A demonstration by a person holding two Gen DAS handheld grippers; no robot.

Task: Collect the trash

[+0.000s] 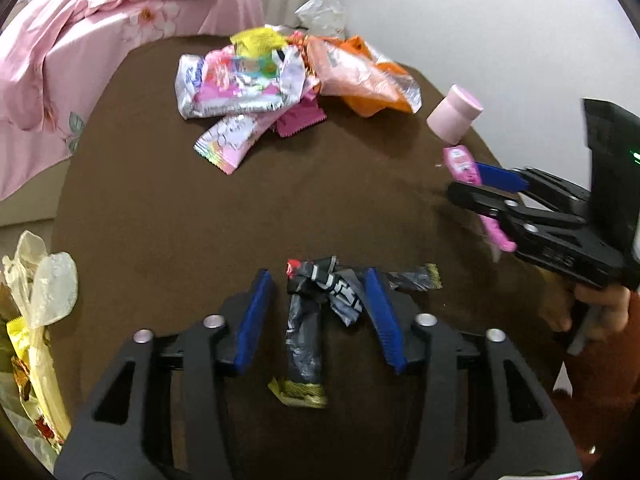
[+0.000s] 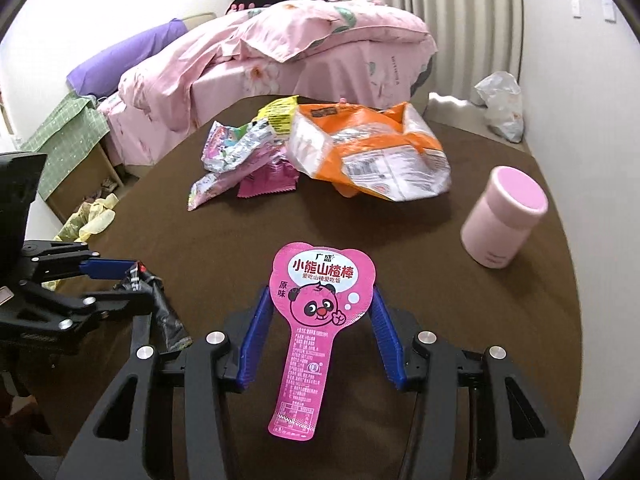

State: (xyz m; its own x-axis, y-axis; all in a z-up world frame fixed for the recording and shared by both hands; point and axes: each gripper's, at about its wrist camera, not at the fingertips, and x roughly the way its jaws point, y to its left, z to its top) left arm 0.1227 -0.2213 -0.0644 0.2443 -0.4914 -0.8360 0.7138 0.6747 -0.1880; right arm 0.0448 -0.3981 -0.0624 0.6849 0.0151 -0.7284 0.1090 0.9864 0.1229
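Note:
A crumpled black snack wrapper (image 1: 304,332) lies on the brown table (image 1: 168,216) between the blue pads of my left gripper (image 1: 318,274). The pads stand apart and do not press on it. In the right wrist view this gripper (image 2: 140,282) reaches in from the left over the same black wrapper (image 2: 168,316). A pink paddle-shaped wrapper (image 2: 316,300) with a cartoon bear lies flat between the pads of my right gripper (image 2: 320,292); its wide head reaches both pads, unbent. From the left wrist view the right gripper (image 1: 464,180) straddles that pink wrapper (image 1: 460,162).
A heap of wrappers (image 2: 240,152) and a torn orange bag (image 2: 368,148) sit at the table's far side. A pink cup (image 2: 504,216) stands at the right. A yellowish plastic bag (image 1: 36,280) hangs off the left edge. A pink-covered bed (image 2: 280,52) is behind.

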